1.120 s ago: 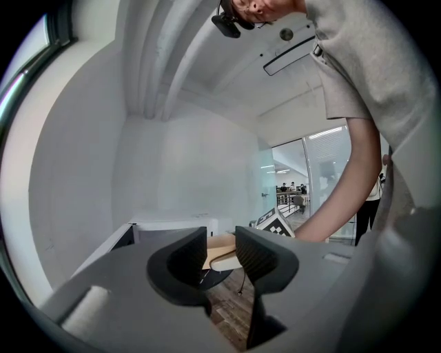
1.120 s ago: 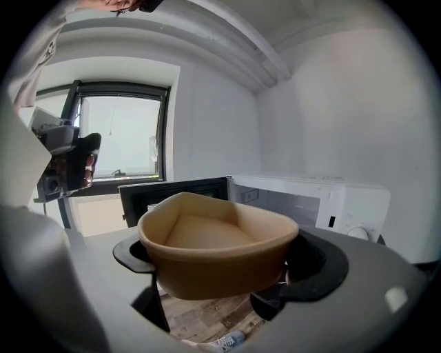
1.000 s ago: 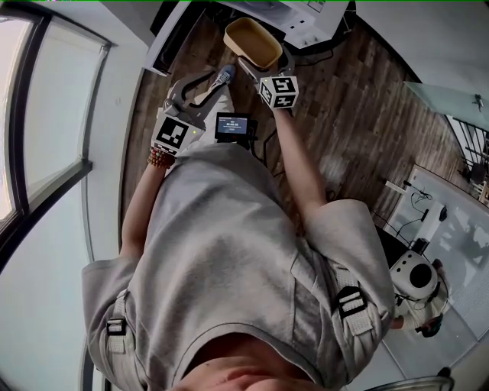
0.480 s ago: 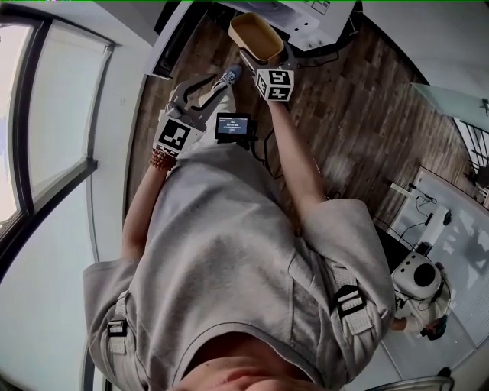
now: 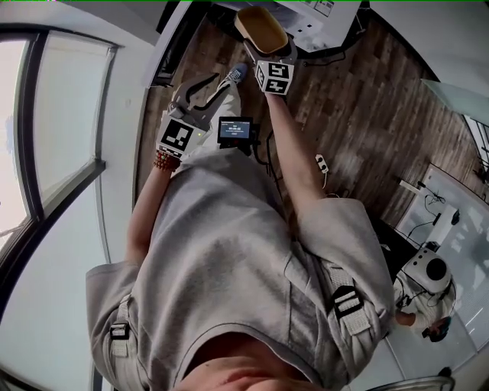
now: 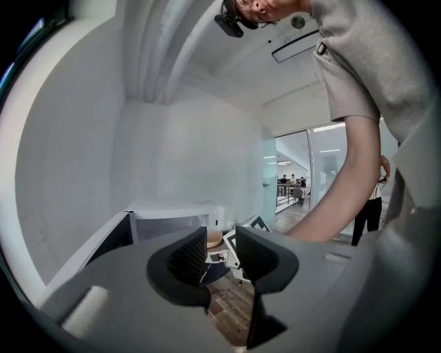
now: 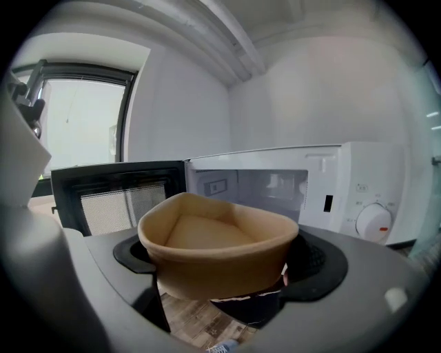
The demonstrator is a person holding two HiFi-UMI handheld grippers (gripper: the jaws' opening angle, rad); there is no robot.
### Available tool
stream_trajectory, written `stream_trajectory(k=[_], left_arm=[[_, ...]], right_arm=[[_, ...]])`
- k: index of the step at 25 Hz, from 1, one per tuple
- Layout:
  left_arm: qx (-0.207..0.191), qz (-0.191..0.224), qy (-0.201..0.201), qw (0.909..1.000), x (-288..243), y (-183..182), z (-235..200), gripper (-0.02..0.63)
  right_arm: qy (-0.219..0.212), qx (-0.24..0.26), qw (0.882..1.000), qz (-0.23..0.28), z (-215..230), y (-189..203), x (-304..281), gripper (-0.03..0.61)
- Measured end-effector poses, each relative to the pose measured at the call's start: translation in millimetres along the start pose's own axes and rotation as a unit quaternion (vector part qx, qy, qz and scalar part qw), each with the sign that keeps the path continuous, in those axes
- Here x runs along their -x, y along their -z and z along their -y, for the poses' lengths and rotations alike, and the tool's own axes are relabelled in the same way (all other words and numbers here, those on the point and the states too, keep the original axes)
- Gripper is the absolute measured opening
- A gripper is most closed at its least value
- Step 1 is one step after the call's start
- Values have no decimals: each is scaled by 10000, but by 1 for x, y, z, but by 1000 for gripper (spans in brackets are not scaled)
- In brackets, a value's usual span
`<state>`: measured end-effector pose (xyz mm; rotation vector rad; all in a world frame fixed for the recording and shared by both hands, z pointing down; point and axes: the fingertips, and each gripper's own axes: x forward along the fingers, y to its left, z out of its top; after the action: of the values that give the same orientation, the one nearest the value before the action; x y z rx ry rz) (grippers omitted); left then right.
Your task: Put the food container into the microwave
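The food container is a tan, empty bowl, and my right gripper is shut on it, one jaw on each side. It hangs in front of the white microwave, whose door stands open to the left with the bare cavity showing. In the head view the food container is at the top, just before the microwave, ahead of the right gripper. My left gripper hangs lower left, its jaws slightly apart with nothing between them. A sliver of the container shows through its gap.
The microwave's dial and control panel are at the right of the cavity. Below lies a wooden floor with cables, and a shoe. A white wall and window are on the left. A small screen hangs at the person's chest.
My right gripper has carried the container forward, closer to the open microwave. The left gripper has stayed about where it was.
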<state>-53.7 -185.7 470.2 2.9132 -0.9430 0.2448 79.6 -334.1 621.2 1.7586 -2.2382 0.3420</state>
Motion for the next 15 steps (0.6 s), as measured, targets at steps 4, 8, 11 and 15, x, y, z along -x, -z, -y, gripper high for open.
stream_trajectory(k=[4, 8, 11, 15], left_arm=[[14, -52, 128, 9999, -14, 2, 1, 129], [63, -63, 221, 9997, -27, 2, 3, 129], [162, -135, 200, 9996, -29, 4, 2, 129], [401, -433, 122, 9982, -30, 6, 6, 129]], right_arm=[[155, -247, 9995, 155, 3, -1, -12, 546], [357, -331, 9987, 140, 8, 11, -21, 546], [653, -406, 9967, 266, 16, 11, -23, 546], [998, -280, 9938, 401, 26, 5, -26, 546]])
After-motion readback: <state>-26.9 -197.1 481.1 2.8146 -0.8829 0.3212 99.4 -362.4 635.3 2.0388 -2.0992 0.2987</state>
